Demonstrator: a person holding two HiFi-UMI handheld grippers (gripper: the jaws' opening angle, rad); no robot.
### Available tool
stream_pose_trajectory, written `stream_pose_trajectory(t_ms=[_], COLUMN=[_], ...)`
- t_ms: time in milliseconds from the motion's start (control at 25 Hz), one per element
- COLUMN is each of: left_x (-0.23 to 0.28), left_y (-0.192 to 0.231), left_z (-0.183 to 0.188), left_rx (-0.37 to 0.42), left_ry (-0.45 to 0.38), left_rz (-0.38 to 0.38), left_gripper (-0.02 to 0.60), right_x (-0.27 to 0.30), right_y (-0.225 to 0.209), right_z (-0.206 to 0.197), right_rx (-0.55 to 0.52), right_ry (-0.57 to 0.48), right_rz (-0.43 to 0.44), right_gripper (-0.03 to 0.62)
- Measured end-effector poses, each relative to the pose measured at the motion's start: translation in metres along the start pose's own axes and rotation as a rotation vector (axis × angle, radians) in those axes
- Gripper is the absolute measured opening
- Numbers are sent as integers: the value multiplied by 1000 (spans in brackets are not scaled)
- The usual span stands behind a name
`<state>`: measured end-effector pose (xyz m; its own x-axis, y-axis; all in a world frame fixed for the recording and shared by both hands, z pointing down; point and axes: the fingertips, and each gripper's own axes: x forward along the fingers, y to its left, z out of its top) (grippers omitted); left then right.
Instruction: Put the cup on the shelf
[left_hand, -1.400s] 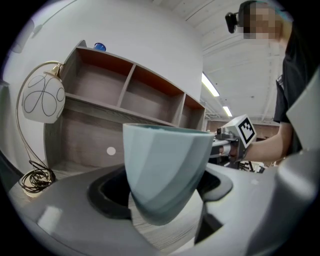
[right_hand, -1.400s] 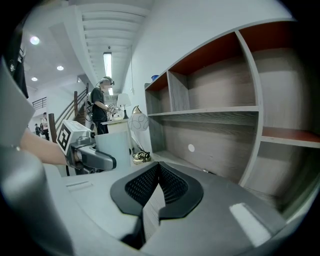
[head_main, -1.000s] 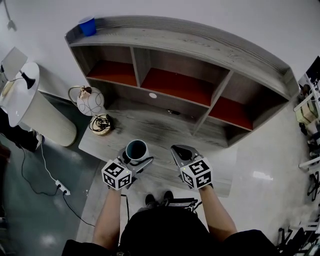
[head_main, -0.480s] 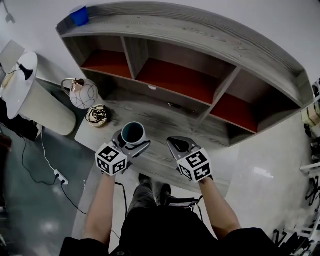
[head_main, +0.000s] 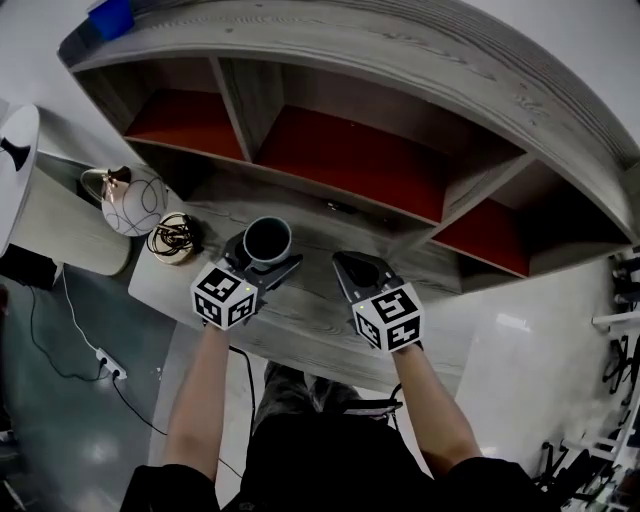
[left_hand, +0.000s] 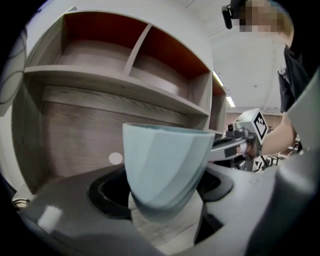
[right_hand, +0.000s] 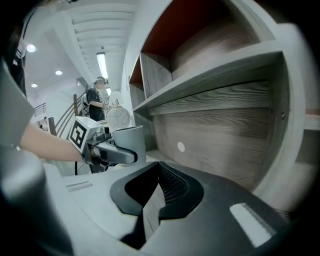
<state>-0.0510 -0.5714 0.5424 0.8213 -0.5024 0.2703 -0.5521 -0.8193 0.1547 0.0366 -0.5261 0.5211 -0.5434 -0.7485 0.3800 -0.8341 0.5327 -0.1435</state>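
Left claw (head_main: 262, 262) first: its jaws are spread wide and clamped on either side of the cup (head_main: 267, 240), gripping the body below the rim, mouth facing up. The right claw (head_main: 362, 275) is beside it with its jaws pressed together and nothing in them.

The cup is in the air, not set down. It hangs just over the lower wooden board (head_main: 320, 320) of the shelf (head_main: 400, 60), in front of the red-backed cubbies (head_main: 350, 160).

My guess is it's a pale glazed ceramic cup: stiff, a bit of weight to it, smooth, and likely to chip if it bumps a divider. It narrows toward the base, so a squeeze low down could let it slide. Holding across the wider middle, like now, looks like the safe spot to me.
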Motion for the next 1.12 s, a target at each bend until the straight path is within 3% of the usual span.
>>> stream_pose_trajectory(t_ms=[200,560,1120], left_x=[31,78,117], left_y=[32,76,95], left_z=[-9,-32,-74], left_rx=[-2,6,40], left_ry=[0,-23,-2], left_rz=[-8,47,39], left_gripper=[371,370,371], right_x=[26,64,90], right_y=[-25,-55,-66], right_z=[1,-10,-28], right_rx=[30,74,73], right_ry=[-16,-29,-24], right_rz=[-54,-101,-114], right_gripper=[12,12,12])
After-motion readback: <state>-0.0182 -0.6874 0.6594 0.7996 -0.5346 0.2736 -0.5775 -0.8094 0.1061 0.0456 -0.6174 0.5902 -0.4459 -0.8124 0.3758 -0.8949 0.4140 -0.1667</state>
